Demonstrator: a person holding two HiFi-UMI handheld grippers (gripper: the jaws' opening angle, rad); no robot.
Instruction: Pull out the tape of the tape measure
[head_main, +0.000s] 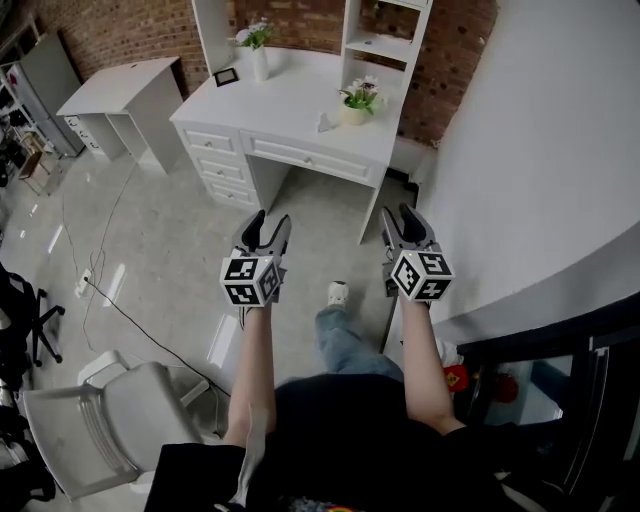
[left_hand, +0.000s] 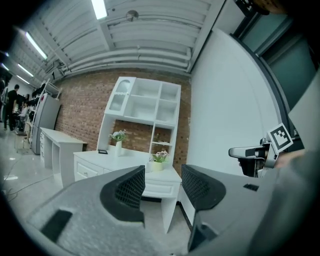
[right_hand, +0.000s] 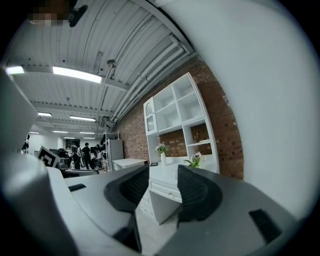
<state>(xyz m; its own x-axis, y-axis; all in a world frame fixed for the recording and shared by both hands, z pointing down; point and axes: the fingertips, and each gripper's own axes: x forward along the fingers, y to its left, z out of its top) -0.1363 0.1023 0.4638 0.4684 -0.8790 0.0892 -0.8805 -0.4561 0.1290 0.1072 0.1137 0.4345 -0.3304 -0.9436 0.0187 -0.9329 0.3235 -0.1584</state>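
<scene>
- In front of the person, over the glossy grey floor (head_main: 170, 230), the left gripper (head_main: 268, 222) and the right gripper (head_main: 400, 215) are held side by side at arm's length, well apart from each other.
- In the left gripper view, the jaws of the left gripper (left_hand: 163, 172) are seen spread apart, with only the room visible through the gap.
- In the right gripper view, the jaws of the right gripper (right_hand: 163, 172) are likewise parted, by a narrower gap, and nothing is gripped between them.
- Both grippers are pointed toward a white desk (head_main: 300, 90) with drawers and an open shelf unit (left_hand: 145, 102), set against a brick wall (head_main: 130, 30).
- On the desk top are seen a white vase (head_main: 259, 60) with flowers, a small dark frame (head_main: 226, 76) and a potted plant (head_main: 355, 112).
- A small pale object (head_main: 323, 123) is seen just beside the potted plant; it is too small to be told, and the tape measure cannot be made out with certainty in any view.
- A grey chair (head_main: 110, 420) is placed at the person's left, near a black cable (head_main: 130, 320) laid across the floor.
</scene>
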